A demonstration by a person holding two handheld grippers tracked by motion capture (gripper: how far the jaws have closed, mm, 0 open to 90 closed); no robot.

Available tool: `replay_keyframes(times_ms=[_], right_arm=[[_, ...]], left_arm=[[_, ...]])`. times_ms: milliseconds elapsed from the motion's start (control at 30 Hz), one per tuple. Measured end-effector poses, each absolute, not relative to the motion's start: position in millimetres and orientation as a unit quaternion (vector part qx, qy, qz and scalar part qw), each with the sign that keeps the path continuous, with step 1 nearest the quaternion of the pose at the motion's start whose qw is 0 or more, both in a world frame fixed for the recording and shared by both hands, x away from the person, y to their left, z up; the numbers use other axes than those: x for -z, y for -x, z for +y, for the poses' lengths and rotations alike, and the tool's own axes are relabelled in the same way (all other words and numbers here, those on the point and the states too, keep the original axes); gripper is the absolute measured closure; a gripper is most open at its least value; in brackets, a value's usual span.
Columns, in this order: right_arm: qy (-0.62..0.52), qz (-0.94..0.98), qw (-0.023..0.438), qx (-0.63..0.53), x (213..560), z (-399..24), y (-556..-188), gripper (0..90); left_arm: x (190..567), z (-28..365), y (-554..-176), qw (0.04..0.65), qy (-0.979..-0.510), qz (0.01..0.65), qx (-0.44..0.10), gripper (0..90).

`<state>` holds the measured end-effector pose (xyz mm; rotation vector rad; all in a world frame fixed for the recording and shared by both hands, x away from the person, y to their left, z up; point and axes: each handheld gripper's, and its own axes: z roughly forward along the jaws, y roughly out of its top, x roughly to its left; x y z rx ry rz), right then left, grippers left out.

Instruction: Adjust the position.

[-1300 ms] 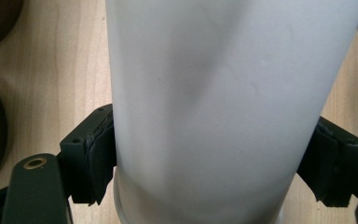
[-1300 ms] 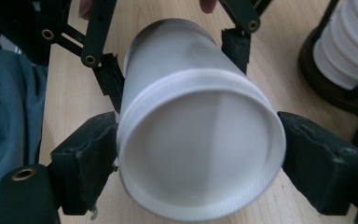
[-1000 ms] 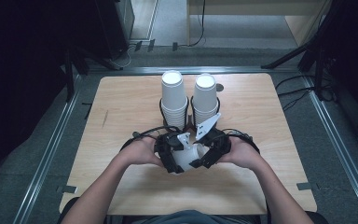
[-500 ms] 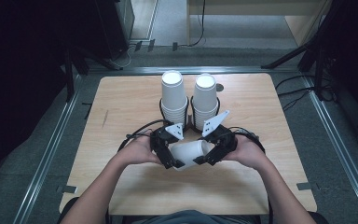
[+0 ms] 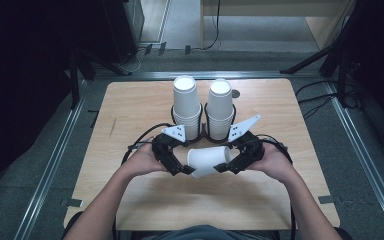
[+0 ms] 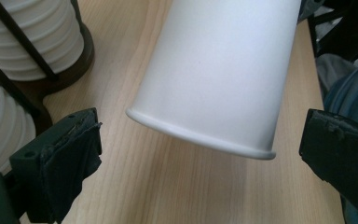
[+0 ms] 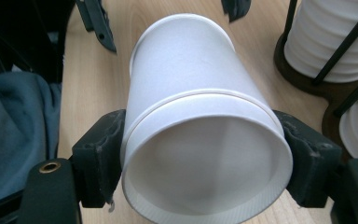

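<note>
Right gripper (image 5: 223, 167) clamps a white paper cup (image 5: 209, 161) near its open end: in the right gripper view both black pads press the cup's sides (image 7: 200, 140), mouth facing the camera, and a second rim line partway down the wall suggests two cups nested together, though I can't say for sure. The cup lies roughly level, held above the wooden table (image 5: 130, 115), between the two hands, just in front of the two cup stacks. Left gripper (image 5: 186, 170) is open, its jaws having just been spreading; in the left gripper view the pads stand wide apart on either side of the cup's closed end (image 6: 223, 79) with a clear gap on both sides and no contact. The high view shows both grippers pointing inward at each other, the cup spanning the gap between them, the left hand (image 5: 142, 160) and right hand (image 5: 275, 162) wrapped around the gripper bodies. Behind them, the left stack of white cups (image 5: 186, 105) and the right stack of white cups (image 5: 220, 107) stand upside down in dark wire holders, side by side near the table's far middle. A dark round base (image 7: 303, 65) of one holder shows in the right gripper view, close beside the held cup.
</note>
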<state>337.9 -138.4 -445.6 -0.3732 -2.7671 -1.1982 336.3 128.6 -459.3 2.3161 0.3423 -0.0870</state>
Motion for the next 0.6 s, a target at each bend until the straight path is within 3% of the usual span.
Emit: replay_keyframes(times_ms=[600], right_arm=[[0.110,-0.882,0.056,0.454,422.5,-140.0,-333.3,24.9]], left_arm=[[465.1,117.0,-332.1,0.433,-0.892,0.120,0.048,0.0]])
